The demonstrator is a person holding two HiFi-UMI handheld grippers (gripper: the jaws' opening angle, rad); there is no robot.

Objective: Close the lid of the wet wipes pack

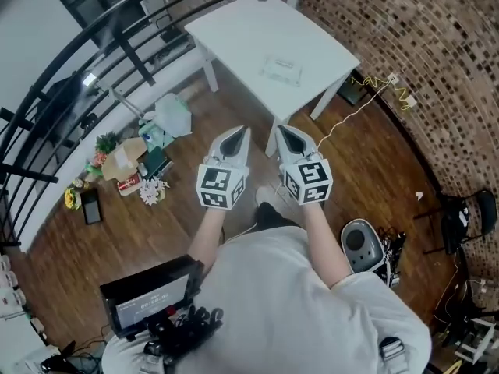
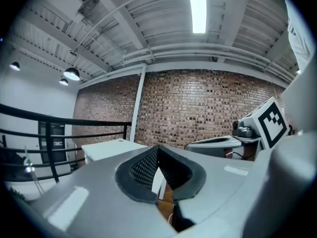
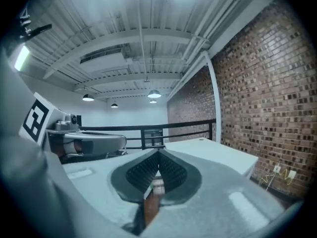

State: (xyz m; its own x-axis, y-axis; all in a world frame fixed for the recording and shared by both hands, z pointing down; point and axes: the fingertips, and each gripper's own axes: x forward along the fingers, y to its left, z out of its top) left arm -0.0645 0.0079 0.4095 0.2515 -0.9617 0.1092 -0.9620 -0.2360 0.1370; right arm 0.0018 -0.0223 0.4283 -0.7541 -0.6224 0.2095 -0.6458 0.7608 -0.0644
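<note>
Both sets of jaws are clenched on nothing: the left gripper [image 1: 242, 133] and right gripper [image 1: 281, 131] hang side by side over the floor [image 1: 140, 232]. The pack [image 1: 281, 70] lies on the table [image 1: 234, 29], well apart from the fingertips; its lid is too small to tell.

Seen from above, a person in a pale shirt holds the left claw [image 1: 240, 137] and the right claw [image 1: 284, 137] side by side over the wooden floor [image 1: 366, 162]. Both point toward the white bench [image 1: 234, 29], and each has its jaws drawn together to a point. The wet wipes pack [image 1: 282, 70] lies flat on the bench, well apart from both claws. A black railing [image 1: 117, 45] curves along the left above a heap of bags and boxes [image 1: 132, 162]. A brick wall [image 1: 437, 45] runs along the right.
</note>
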